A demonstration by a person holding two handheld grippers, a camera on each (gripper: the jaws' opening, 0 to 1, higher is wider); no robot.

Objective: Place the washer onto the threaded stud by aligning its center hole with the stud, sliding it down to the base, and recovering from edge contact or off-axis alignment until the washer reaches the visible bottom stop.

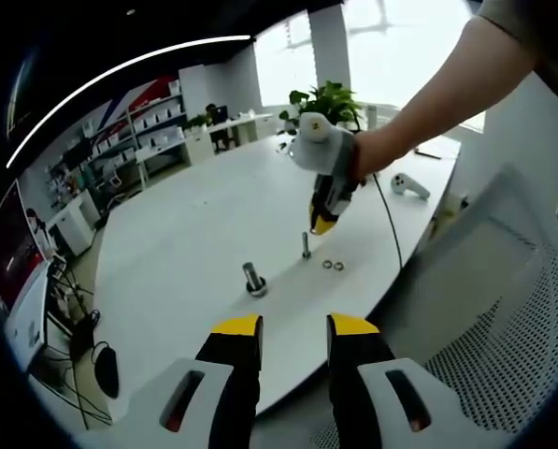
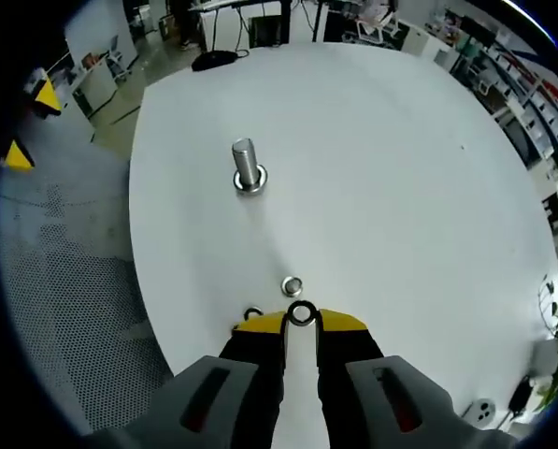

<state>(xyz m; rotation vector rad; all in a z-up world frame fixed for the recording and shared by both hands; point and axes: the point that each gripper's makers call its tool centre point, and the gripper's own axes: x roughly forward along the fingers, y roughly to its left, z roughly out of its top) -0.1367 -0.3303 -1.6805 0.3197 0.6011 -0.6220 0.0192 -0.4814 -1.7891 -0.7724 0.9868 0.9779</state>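
Observation:
A small threaded stud [image 1: 306,245] [image 2: 292,285] stands upright on the white table [image 1: 194,234] [image 2: 400,187]. My right gripper [image 1: 323,224] [image 2: 302,318], held by a hand, hovers just above and beside the stud, shut on a washer [image 2: 302,313] pinched at its yellow tips. Two loose washers [image 1: 332,265] lie on the table right of the stud; one loose washer [image 2: 252,313] peeks out beside my right jaw. My left gripper [image 1: 294,327] hangs open off the table's near edge, nothing between its fingers.
A larger bolt [image 1: 253,279] [image 2: 247,166] with a washer at its base stands farther along the table. A white controller [image 1: 409,185] and a plant [image 1: 327,98] sit at the far end. A mesh chair [image 1: 503,355] is beside the table edge.

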